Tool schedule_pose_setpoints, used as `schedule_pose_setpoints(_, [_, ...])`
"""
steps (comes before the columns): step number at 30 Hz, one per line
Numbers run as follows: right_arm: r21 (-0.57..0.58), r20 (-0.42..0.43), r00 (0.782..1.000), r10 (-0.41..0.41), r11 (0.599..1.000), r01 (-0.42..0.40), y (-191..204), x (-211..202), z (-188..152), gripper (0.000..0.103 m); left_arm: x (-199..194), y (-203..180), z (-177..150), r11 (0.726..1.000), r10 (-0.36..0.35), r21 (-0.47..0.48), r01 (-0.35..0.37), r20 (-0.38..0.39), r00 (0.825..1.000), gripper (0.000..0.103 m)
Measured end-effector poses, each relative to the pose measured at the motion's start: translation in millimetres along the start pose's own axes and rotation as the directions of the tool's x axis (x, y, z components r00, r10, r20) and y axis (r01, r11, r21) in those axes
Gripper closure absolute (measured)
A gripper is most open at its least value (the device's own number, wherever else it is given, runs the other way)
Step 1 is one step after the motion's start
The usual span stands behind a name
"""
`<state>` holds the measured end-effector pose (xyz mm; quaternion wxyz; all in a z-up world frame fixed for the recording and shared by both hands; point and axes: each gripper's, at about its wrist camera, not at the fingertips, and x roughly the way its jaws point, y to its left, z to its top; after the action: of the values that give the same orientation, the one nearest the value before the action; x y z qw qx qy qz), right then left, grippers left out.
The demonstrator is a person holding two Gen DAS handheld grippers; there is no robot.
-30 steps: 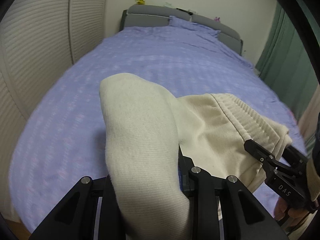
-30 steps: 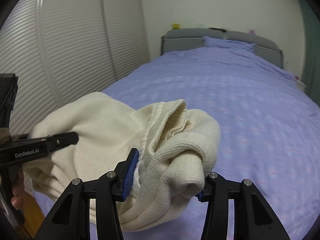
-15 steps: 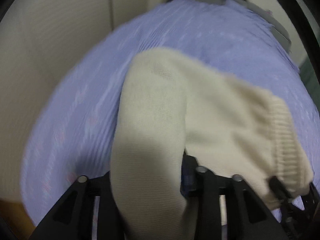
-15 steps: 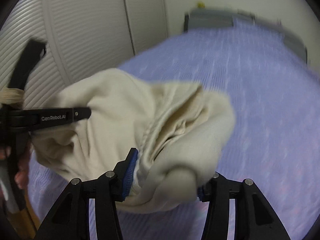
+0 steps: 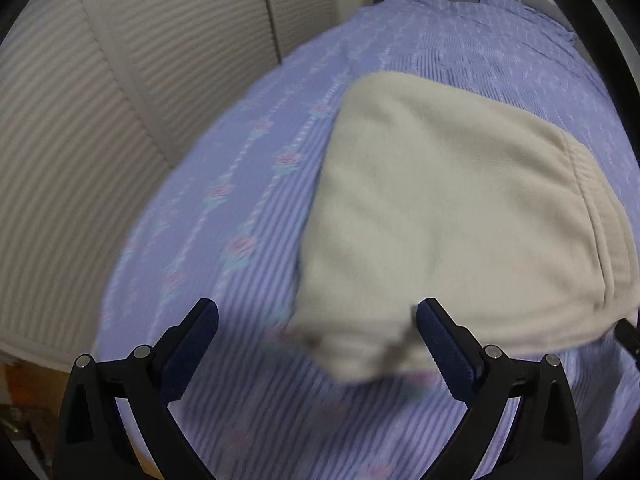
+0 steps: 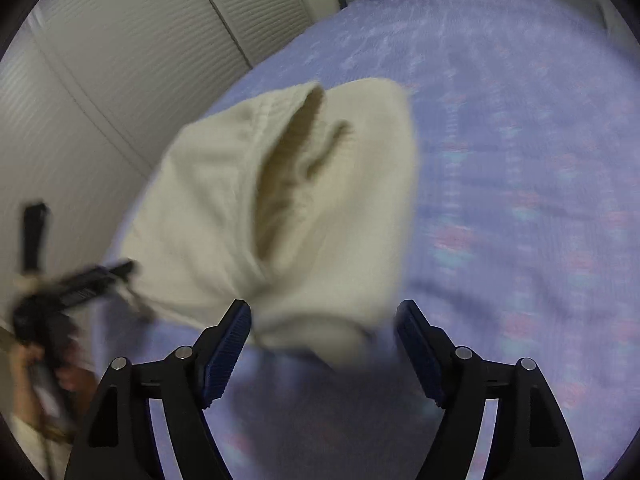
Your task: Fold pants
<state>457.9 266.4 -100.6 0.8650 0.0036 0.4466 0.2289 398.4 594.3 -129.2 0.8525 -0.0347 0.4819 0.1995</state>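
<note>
Both tongs have just let go. A second ago the left tongs (image 5: 316, 332) and right tongs (image 6: 323, 332) were each clamped on a bunch of the cream sweatpants (image 5: 452, 216), holding them up over the bed (image 5: 240, 216). Now both sets stand wide apart with nothing between the blue pads (image 5: 192, 352), and the pants lie dropped on the lilac, rose-striped bedspread.

From the left wrist view the bundle reads as a flat, roughly rectangular folded stack, ribbed waistband (image 5: 592, 216) along its right edge, near corner just ahead of the left tongs. From the right wrist view the waistband end (image 6: 304, 152) gapes open a bit; the layers there are not flush. Both views are motion-blurred, so edge alignment is hard to judge.

My read: the fold is placed and the task is near done; at most a tidy of that open end remains.

Writing: the other gripper's side plate (image 6: 88, 284) shows in the right wrist view, but its lettering is smeared and unreadable now. No label visible on the pants.
</note>
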Motion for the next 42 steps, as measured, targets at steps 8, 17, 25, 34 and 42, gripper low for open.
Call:
schedule_pose_setpoints(8, [-0.167,0.245,0.968,-0.060,0.981,0.103,-25.1,-120.5,-45.8,0.023,-115.9,-71.5,-75.2,0.977,0.108,0.149,-0.150,0.257,0.960,0.000])
schedule_pose_setpoints(17, [-0.170,0.361,0.920,-0.156,0.958,0.229,-103.7,-261.2,-84.5,0.010,-230.8,-155.3,-127.5,0.988,-0.108,0.142,0.060,0.362,0.926,0.000])
schedule_pose_setpoints(25, [-0.066,0.415,0.879,-0.237,0.955,0.289,-169.5,-362.7,-158.4,0.010,-326.9,-250.7,-181.0,0.964,-0.242,0.204,0.170,0.410,0.880,0.000])
schedule_pose_setpoints(34, [0.066,0.440,0.844,-0.306,0.948,0.310,-219.3,-421.1,-222.2,0.006,-388.1,-326.3,-235.2,0.925,-0.365,0.255,0.281,0.393,0.844,0.000])
schedule_pose_setpoints(42, [0.135,0.471,0.818,-0.332,0.943,0.305,-235.5,-444.4,-250.2,0.006,-409.4,-350.0,-272.7,0.919,-0.372,0.282,0.276,0.388,0.843,0.000])
